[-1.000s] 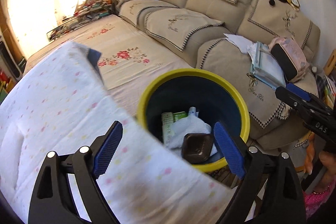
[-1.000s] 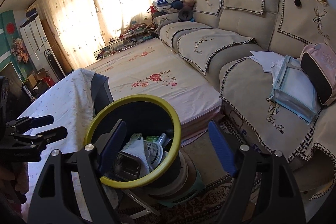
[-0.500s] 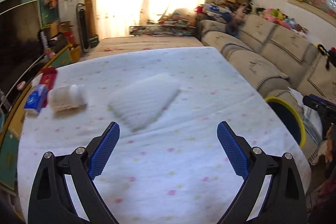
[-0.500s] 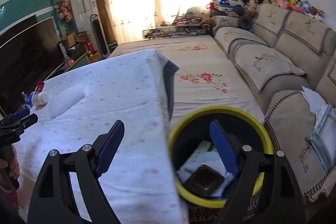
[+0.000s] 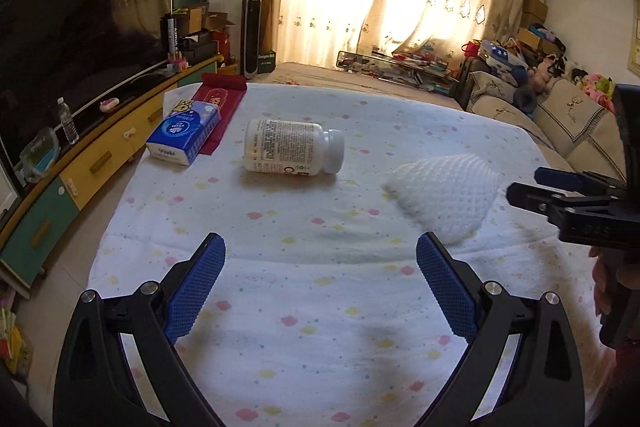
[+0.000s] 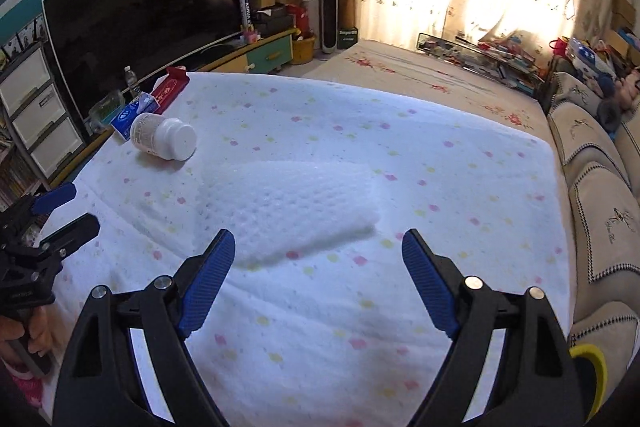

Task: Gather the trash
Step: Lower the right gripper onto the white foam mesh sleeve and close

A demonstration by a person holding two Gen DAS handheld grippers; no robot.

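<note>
A white foam net sleeve (image 5: 444,193) (image 6: 288,207) lies flat on the table with the white dotted cloth (image 5: 320,327). Left of it a white pill bottle (image 5: 294,151) (image 6: 164,137) lies on its side. My left gripper (image 5: 320,243) (image 6: 80,205) hovers open over the cloth, short of the bottle, nothing between its blue pads. My right gripper (image 6: 318,237) (image 5: 526,183) is open too, just in front of the foam sleeve's near edge and not touching it. Only a piece of the yellow bin rim (image 6: 590,375) shows at the lower right.
A blue tissue pack (image 5: 184,137) and a red packet (image 5: 222,99) lie at the table's far left corner. A TV (image 5: 80,27) on a low cabinet runs along the left. The beige sofa (image 6: 600,207) lines the right side, with a low daybed beyond the table.
Both grippers have swung away from the yellow bin to the left, over the table. The bottle and foam sleeve have come into view ahead of them. Both stay empty.
</note>
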